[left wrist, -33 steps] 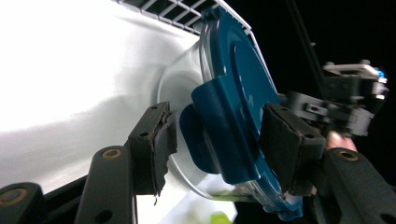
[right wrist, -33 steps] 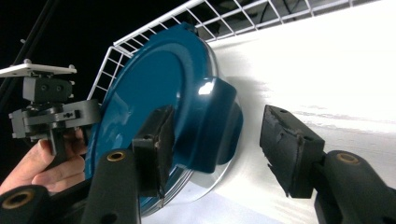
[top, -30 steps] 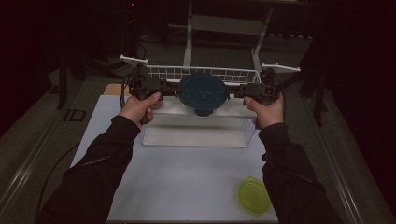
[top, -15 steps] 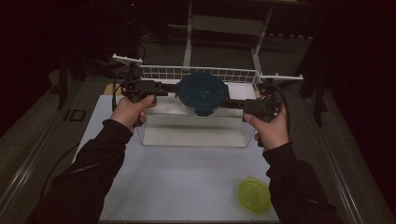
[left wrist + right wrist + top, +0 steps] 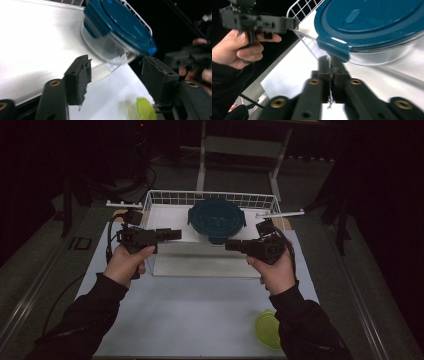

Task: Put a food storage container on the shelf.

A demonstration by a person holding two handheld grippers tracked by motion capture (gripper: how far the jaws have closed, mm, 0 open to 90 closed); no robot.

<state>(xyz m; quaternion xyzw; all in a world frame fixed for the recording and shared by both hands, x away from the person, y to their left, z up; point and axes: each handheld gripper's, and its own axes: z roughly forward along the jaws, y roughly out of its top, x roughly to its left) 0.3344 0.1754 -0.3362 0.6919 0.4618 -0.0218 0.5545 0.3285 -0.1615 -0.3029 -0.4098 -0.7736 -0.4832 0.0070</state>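
Observation:
A round glass container with a teal lid [image 5: 216,220] sits in the back middle of a white wire basket [image 5: 165,198]. My left gripper [image 5: 175,234] hovers over the basket's left part, just left of the container, and is open with nothing between its pads [image 5: 79,76]. In the left gripper view the container [image 5: 117,32] lies ahead of the jaws. My right gripper [image 5: 229,245] is in front of the container, jaws shut on nothing [image 5: 330,66]. The teal lid's latch [image 5: 334,50] hangs just beyond its tips.
A lime-green lid or dish [image 5: 268,330] lies on the white table [image 5: 190,315] near the front right, by the right forearm. The basket's wire rim [image 5: 303,8] stands behind the container. Dark floor and a metal stand surround the table.
Both grippers have drawn back from the container's sides toward the person, the right one first. The container stays in the basket.

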